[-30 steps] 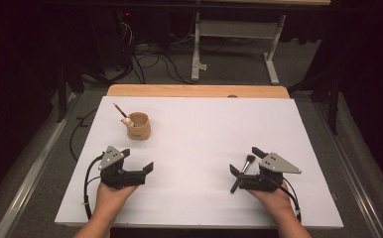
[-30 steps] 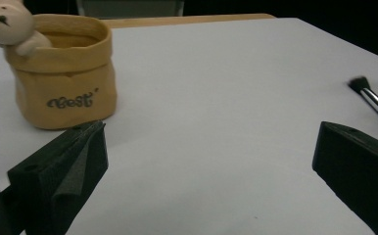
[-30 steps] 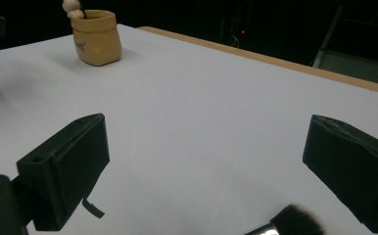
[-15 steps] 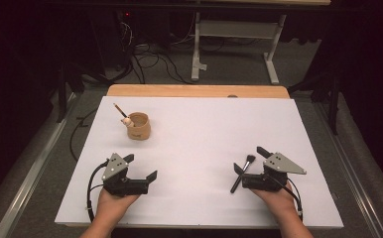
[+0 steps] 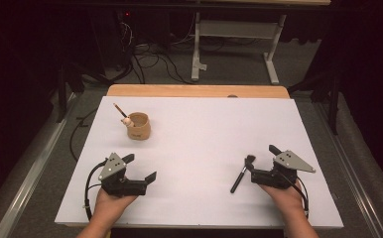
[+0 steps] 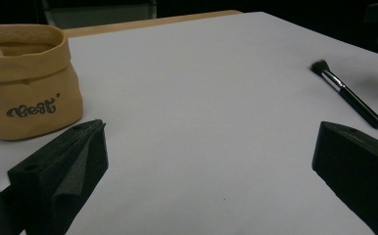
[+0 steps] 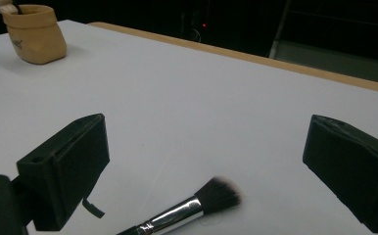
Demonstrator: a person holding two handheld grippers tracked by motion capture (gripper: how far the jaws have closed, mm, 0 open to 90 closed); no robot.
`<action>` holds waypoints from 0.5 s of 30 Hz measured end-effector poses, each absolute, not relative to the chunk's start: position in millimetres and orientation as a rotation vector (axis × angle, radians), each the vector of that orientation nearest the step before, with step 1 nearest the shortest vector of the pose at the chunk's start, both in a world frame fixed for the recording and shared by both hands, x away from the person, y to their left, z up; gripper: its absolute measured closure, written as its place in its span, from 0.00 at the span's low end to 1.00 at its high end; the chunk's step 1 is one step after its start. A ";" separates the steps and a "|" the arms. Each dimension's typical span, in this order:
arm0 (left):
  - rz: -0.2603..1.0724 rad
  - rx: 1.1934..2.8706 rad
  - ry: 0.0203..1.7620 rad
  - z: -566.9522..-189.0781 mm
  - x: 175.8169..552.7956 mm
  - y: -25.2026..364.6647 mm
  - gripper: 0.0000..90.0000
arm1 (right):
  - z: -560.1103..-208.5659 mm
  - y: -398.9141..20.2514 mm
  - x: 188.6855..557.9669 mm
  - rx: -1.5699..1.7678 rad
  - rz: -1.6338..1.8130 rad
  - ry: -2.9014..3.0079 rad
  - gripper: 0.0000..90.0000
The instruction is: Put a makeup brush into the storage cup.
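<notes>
Nearest to me, my right gripper (image 5: 259, 168) sits low over the white table top (image 5: 204, 148), jaws spread wide and gripping nothing. The makeup brush (image 5: 241, 173) lies flat on the sheet just in front of them, bristle head pointing away from me and dark handle running back toward my hand. In the right gripper view its soft head and silver ferrule (image 7: 170, 215) lie between my two pads (image 7: 69, 171), low in the frame, so I judge I am lined up to close on it near the ferrule. The handle is cut off at the bottom edge there, so I cannot tell from that view how far it runs under the jaws.

My left gripper (image 5: 140, 171) is also parted and empty, resting near the front edge, well apart from the brush. I would guess it waits there to stay clear, or to steady the pouch if needed.

Farther back on the left stands the small tan fabric pouch (image 5: 139, 126), upright, with dark lettering on its side. It is the likely home for the brush. A thin stick with a pale rounded end (image 5: 125, 120) already leans out of it; what exactly that tool is, I cannot make out. The pouch's inside is hidden from every angle.
</notes>
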State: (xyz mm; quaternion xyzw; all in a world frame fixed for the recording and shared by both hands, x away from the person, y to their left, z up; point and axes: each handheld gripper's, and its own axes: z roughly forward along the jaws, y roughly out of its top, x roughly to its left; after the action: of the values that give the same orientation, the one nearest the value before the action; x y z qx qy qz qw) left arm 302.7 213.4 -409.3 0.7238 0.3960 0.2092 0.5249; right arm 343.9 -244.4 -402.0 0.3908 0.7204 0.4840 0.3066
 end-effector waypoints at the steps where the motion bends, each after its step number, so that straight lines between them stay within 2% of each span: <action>1: 0.499 1.730 0.948 -409.5 303.0 214.1 0.01 | -403.0 -244.8 344.6 1.034 1.272 1.908 0.05; 15: 0.493 1.713 0.936 -405.4 301.8 220.2 0.01 | -412.4 -256.0 350.7 1.134 1.163 1.911 0.06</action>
State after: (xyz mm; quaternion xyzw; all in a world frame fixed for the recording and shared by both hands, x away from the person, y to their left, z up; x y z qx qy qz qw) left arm 301.8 220.2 -405.4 0.7190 0.3929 0.2071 0.5346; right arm 350.7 -256.0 -412.4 0.4296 0.7241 0.4406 0.3115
